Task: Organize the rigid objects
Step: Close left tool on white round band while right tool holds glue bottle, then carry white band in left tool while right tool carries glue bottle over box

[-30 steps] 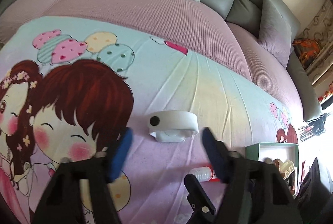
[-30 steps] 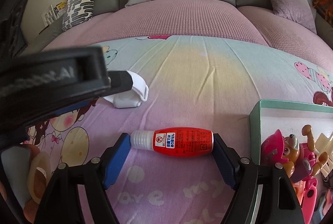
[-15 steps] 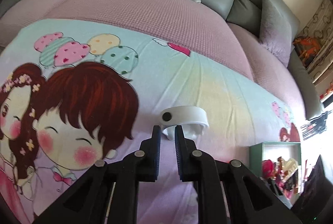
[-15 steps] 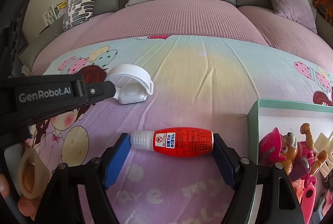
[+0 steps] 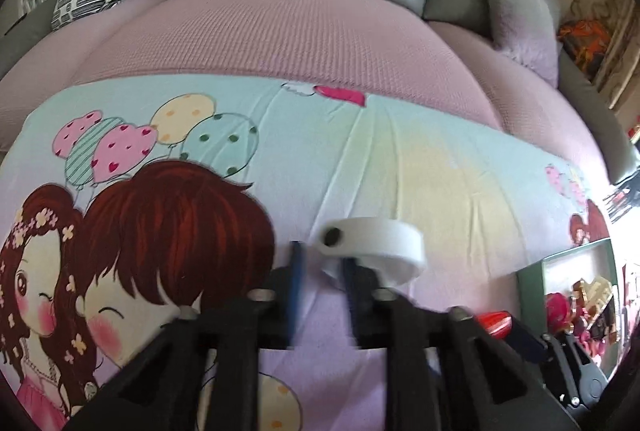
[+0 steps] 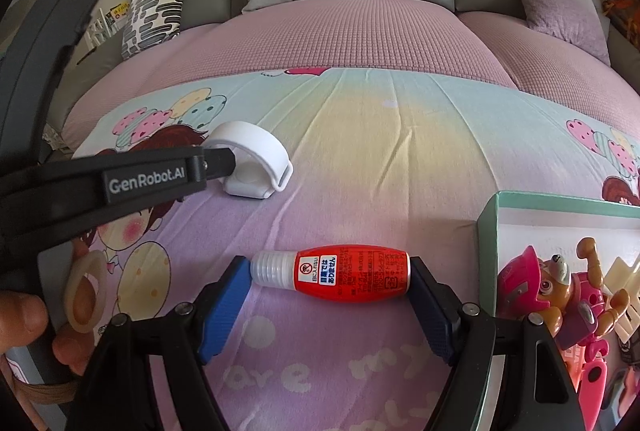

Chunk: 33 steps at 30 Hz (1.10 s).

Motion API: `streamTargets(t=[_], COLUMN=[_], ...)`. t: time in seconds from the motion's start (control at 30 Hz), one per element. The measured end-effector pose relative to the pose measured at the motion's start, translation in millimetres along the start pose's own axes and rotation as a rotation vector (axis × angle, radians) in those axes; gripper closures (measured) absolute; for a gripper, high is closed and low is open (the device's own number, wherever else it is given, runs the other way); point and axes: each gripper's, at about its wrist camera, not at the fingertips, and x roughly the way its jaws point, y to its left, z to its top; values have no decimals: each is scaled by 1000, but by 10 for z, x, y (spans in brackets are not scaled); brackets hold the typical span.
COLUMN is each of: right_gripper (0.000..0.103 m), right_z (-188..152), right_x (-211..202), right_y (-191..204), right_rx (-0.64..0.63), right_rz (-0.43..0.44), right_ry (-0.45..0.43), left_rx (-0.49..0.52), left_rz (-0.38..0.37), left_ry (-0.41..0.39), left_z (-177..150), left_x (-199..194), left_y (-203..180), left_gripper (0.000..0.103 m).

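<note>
On the sofa, over a cartoon-printed blanket (image 6: 360, 135), the left gripper (image 5: 320, 267) has its jaws drawn nearly together, having just been closing. They sit at the near end of a white strap-like object (image 5: 376, 243), a band looped over a small rounded base. From the left wrist view the band curves away just past and to the right of the fingertips; the picture is blurred there, so I cannot tell for certain how much of the white piece is pinched between the pads. From the right wrist view the left gripper's black finger reaches straight into the white object (image 6: 252, 163) at its left side, touching it.

The right gripper (image 6: 328, 287) has its jaws standing wide. A red bottle (image 6: 340, 273) with a clear ribbed cap lies on its side across the gap, cap end at the left blue pad (image 6: 224, 307), base end at the right pad; each end looks to be touching or just beside its pad.

To the right stands a green-rimmed box (image 6: 488, 215) holding a pink toy dog figure (image 6: 540, 287) among other toys.
</note>
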Motion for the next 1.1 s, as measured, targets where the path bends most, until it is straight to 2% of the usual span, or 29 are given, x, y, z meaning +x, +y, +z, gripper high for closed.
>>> streamTargets(t=[0.1,0.23,0.4,0.63,0.9,1.1], right_gripper=[23,23,23,23,23,23], right_z=[1,1,-38,-135,-269,-392], right_x=[-6,-20,-59,-159,-450,-798], right_y=[-6,-8,-11,-20,27,-59], right_rx=[6,10,13,30,31,55], right_rz=[-9,2,14,32,55,63], right_ry=[10,14,22,37,26,-1], left_rx=[20,-1,-15,-81,-84,-72], left_rz=[2,-11,21,65,120,107], left_ry=[-5,-16,-32,-71,-122,-184], left_z=[-4,-18,-128,-435,-745,-894], left_x=[-24,-71,-193,-533,-967,-1362], left_y=[-34,-7,23,202,196,-13], left_gripper=[97,99,99,99,99,99])
